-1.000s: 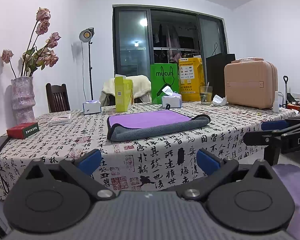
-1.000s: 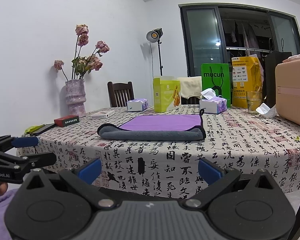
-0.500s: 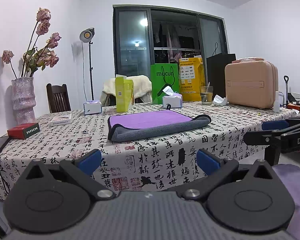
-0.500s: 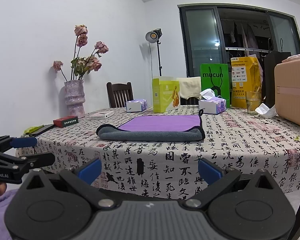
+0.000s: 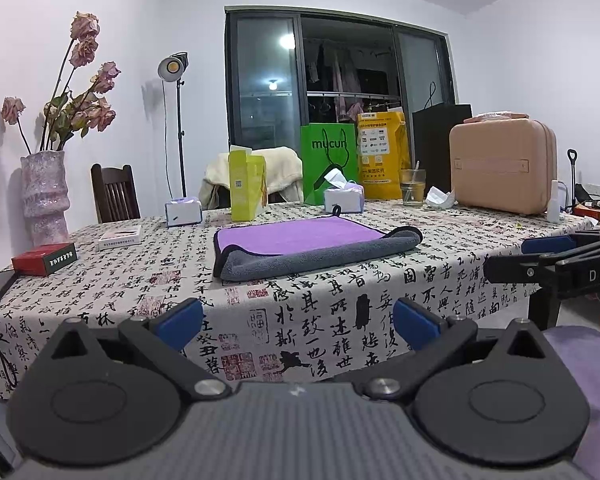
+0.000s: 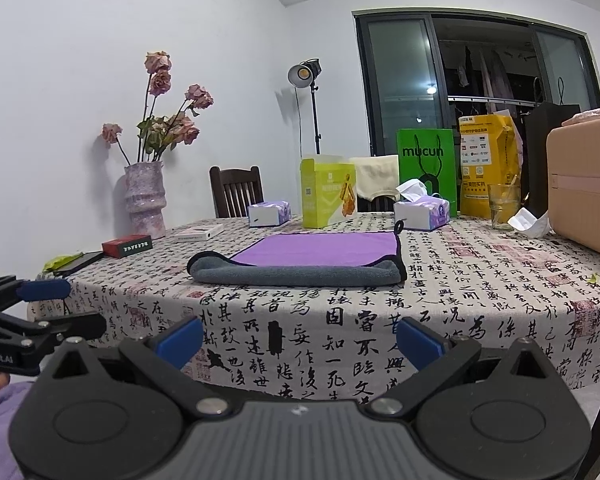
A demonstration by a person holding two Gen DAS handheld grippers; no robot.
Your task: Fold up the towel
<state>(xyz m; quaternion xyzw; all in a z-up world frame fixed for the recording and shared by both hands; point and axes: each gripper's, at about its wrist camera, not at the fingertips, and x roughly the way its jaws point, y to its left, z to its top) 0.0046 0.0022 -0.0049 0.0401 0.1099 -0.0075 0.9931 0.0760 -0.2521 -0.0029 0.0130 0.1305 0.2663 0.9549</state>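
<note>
A purple towel with a grey underside (image 5: 308,246) lies folded on the table with the calligraphy-print cloth (image 5: 340,312), its grey fold toward me. It also shows in the right wrist view (image 6: 300,260). My left gripper (image 5: 298,322) is open and empty, held low in front of the table's near edge. My right gripper (image 6: 300,336) is open and empty at the same height. Each gripper shows from the side in the other's view: the right gripper (image 5: 540,256), the left gripper (image 6: 32,308).
At the back of the table stand tissue boxes (image 5: 343,198), a yellow-green carton (image 5: 247,184), green (image 5: 329,164) and yellow bags, a glass (image 5: 412,186) and a beige case (image 5: 502,166). A vase of dried roses (image 5: 44,196), a red box (image 5: 44,258) and a chair are on the left.
Both grippers have shifted only slightly; the towel lies unchanged.
</note>
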